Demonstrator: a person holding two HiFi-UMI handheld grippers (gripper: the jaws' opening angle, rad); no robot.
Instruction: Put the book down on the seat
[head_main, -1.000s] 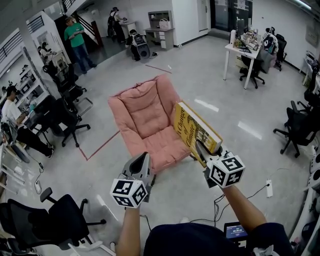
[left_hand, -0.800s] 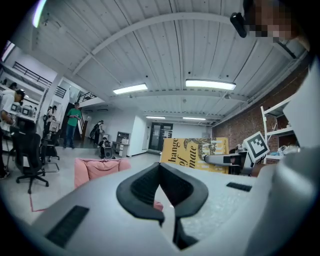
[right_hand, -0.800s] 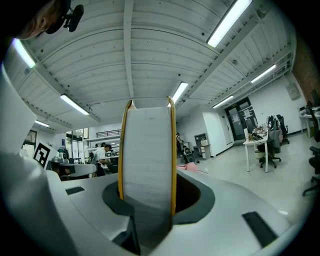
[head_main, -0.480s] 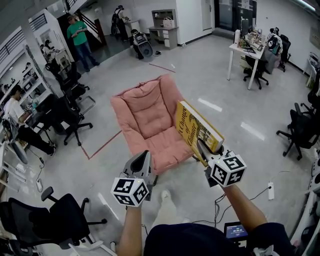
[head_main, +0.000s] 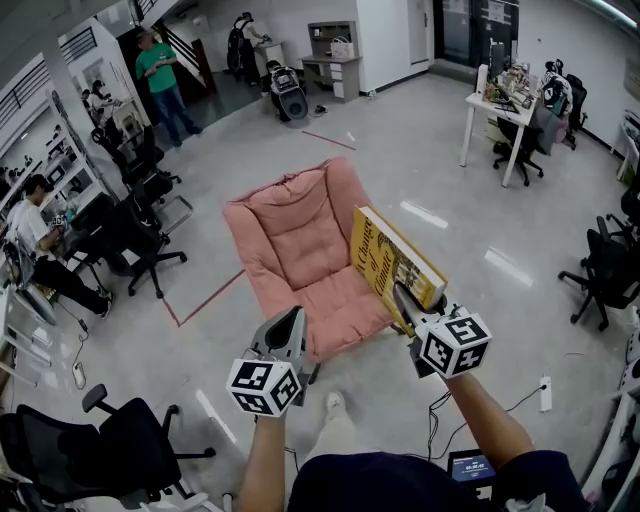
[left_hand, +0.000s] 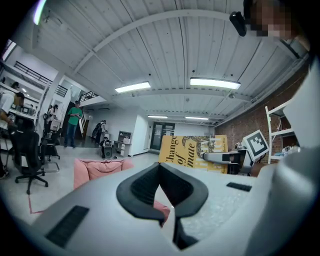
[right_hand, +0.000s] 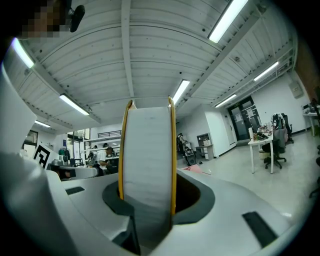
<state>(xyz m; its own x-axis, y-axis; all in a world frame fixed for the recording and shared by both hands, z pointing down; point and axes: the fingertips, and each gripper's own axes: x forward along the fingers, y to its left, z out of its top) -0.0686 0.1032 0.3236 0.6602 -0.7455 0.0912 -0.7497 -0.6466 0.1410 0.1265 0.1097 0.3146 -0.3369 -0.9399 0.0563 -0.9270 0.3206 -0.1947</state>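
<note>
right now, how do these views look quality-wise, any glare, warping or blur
Head view: the fisheye bows the room's edges and light streaks glare on the glossy floor; the book and pink seat are sharp. Left gripper view: dark vignetted corners, and the left tool looks soft up close. Right gripper view: the book's page edge is close and blurry, and the light strips are blown out.

one book (head_main: 385, 255), one pink seat (head_main: 298, 238), and two tools: left tool (head_main: 296, 314), right tool (head_main: 400, 293).

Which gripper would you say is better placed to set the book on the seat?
The right gripper: its jaws are clamped on the yellow book, held on edge near the pink seat. The left gripper is shut and empty.
</note>
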